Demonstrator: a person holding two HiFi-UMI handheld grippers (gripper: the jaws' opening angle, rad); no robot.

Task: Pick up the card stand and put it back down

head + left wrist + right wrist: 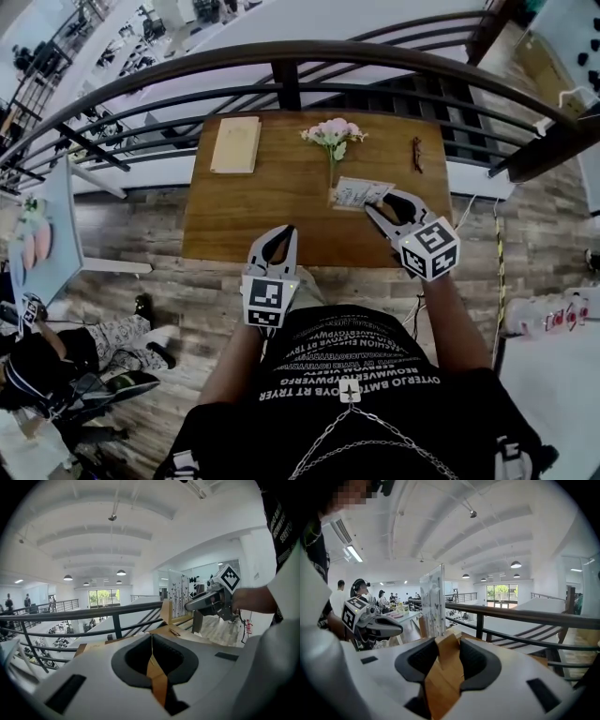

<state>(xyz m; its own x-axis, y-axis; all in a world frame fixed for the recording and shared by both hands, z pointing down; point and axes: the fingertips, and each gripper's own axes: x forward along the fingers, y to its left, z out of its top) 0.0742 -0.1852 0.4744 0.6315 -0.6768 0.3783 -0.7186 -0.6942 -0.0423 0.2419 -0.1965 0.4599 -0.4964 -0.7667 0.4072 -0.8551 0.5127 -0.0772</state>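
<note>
The card stand [359, 192], a clear upright holder with a printed card, stands on the wooden table [244, 211] right of centre. In the right gripper view the card stand [432, 599] rises just ahead and slightly left of the jaws. My right gripper [382, 204] is open, its tips next to the stand's right side, and only bare table shows between its fingers [447, 641]. My left gripper [286, 234] hovers at the table's near edge with its tips together and nothing in them [151, 641].
A pale notebook [235, 145] lies at the table's far left. A small vase of pink flowers [333, 134] stands right behind the card stand. A small dark object [416, 155] lies at the far right. A dark railing [281, 70] runs behind the table.
</note>
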